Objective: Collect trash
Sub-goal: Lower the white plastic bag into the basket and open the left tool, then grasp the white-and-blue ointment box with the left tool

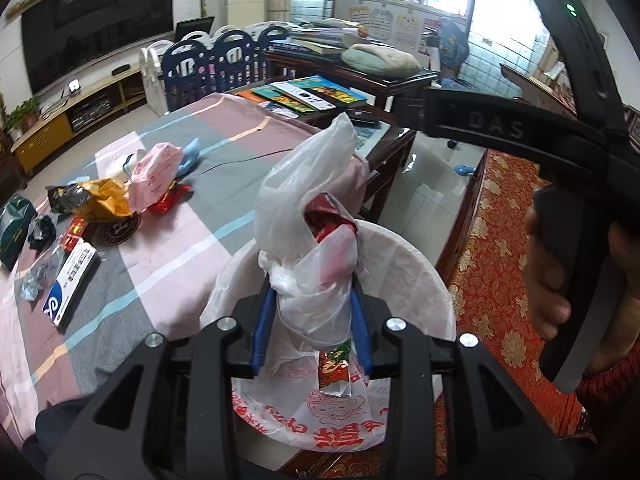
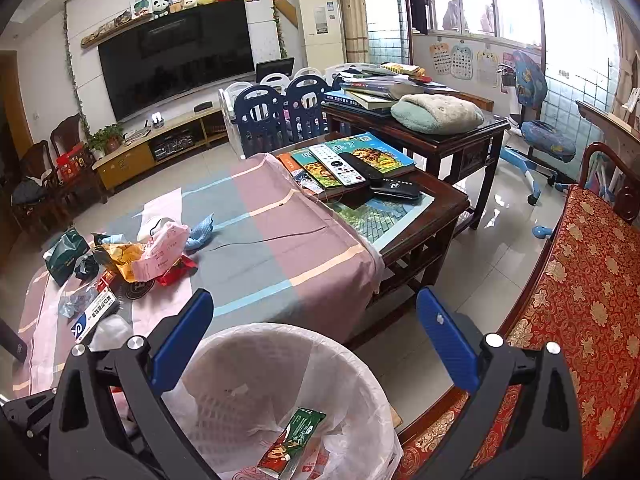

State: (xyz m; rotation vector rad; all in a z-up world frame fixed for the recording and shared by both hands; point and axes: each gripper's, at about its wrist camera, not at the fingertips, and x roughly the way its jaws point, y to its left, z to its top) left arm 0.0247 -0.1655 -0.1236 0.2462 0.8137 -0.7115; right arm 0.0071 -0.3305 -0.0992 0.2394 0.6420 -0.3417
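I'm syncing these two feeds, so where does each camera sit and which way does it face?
Left wrist: rides the left tool, looking along its fingers over the lined trash bin; it is shut on a white plastic bag; the person's right hand and the right tool's body show at right.
Right wrist: rides the right tool, open above the bin, facing the room.
Shared: bin, trash pile on the striped tablecloth, TV.

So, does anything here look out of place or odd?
Nothing damaged or spilled. Assorted wrappers and packets still lie heaped on the striped tablecloth, while the left gripper clamps a crumpled white plastic bag over the white lined bin.
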